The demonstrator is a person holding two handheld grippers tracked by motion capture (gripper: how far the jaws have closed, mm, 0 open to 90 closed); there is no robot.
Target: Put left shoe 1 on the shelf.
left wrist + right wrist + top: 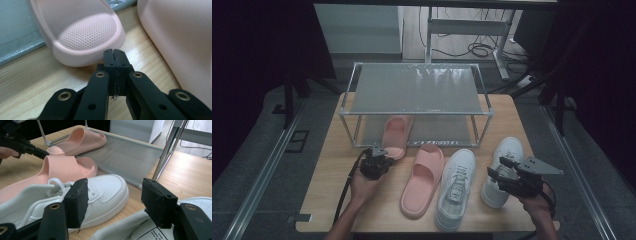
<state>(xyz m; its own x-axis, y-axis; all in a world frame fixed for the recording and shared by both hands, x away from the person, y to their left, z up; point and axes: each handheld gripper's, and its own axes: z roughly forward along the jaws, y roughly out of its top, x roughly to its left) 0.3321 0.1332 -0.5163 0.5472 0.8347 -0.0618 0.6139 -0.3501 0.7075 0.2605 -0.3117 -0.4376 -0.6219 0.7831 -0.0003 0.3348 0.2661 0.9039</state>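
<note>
**Closed left gripper at the slipper heel**

The left gripper (115, 53) had its jaws pressed together, holding nothing, just beside the heel of the slipper (82, 32) that lay partly on the rack's (417, 90) lower shelf. The right gripper (115, 202) stood wide open, empty, above the sneakers (100, 192).

A low metal-framed wire shelf rack (417, 90) blocks the wooden table's (332, 170) rear, while its left front strip lies unobstructed.
</note>
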